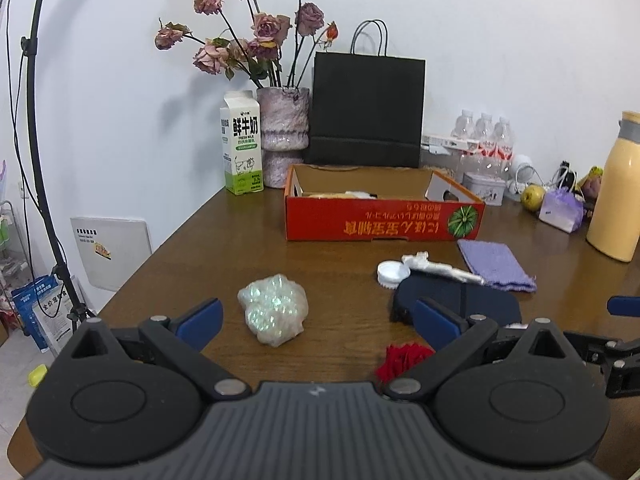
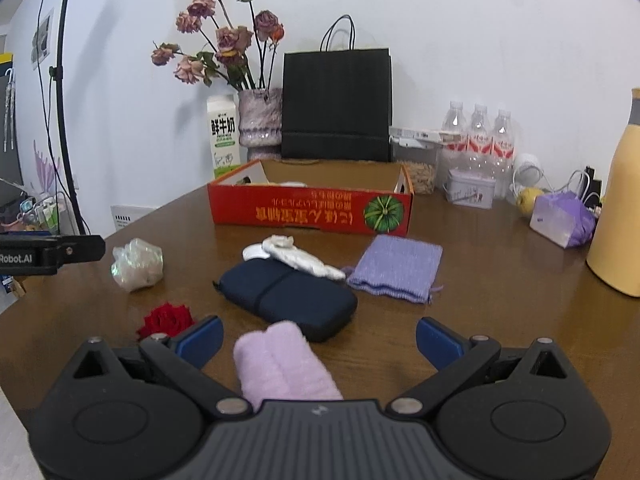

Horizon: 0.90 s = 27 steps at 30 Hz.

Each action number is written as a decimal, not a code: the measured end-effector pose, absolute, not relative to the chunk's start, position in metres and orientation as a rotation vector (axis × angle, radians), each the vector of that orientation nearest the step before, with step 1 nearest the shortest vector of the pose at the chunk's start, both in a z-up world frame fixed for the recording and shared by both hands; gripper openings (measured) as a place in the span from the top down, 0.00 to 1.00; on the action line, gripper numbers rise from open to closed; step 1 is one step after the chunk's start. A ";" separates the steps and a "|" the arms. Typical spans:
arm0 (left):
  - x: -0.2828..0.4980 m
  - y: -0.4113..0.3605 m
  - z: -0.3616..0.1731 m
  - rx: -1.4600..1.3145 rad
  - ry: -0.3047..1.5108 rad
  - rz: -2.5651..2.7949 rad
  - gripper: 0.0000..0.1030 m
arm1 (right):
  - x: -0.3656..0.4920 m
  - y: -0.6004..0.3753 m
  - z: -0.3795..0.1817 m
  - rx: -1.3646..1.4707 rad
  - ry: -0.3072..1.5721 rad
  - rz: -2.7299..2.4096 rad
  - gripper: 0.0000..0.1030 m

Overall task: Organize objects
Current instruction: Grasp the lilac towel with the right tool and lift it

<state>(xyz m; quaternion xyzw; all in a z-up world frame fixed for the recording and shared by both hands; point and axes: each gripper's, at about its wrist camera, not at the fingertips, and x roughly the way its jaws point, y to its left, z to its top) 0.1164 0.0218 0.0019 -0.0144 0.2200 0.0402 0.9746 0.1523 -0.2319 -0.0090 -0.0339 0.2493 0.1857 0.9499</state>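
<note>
The red box [image 2: 312, 210] sat at twelve o'clock on the table [image 2: 480, 304]. The navy case [image 2: 288, 294] lay before my right gripper [image 2: 319, 338], jaws spread; my left gripper [image 1: 316, 320], also released, faced the iridescent wad [image 1: 274, 310].

Left gripper [image 1: 318, 322] hovers level, jaws spread wide, nothing between its blue pads [image 1: 202, 320]. Right gripper [image 2: 319, 340] sits just to its right, likewise gaping, pads [image 2: 436, 342] apart and gripping nothing.
</note>
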 end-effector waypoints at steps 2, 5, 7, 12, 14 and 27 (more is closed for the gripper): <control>0.114 0.021 -0.002 -0.019 0.452 0.073 0.00 | 0.151 -0.233 -0.012 -0.072 0.515 0.378 0.00; 0.109 0.022 -0.007 -0.017 0.455 0.059 0.00 | 0.148 -0.235 -0.016 -0.074 0.529 0.383 0.00; 0.107 0.023 -0.010 -0.017 0.463 0.053 0.00 | 0.146 -0.235 -0.019 -0.078 0.540 0.387 0.00; 0.104 0.024 -0.020 -0.027 0.483 0.028 0.00 | 0.145 -0.231 -0.032 -0.091 0.590 0.424 0.00; 0.104 0.025 -0.024 -0.032 0.493 0.025 0.00 | 0.147 -0.227 -0.040 -0.107 0.619 0.433 0.00; 0.110 0.025 -0.031 -0.046 0.518 0.025 0.00 | 0.181 -0.211 -0.055 -0.149 0.664 0.491 0.36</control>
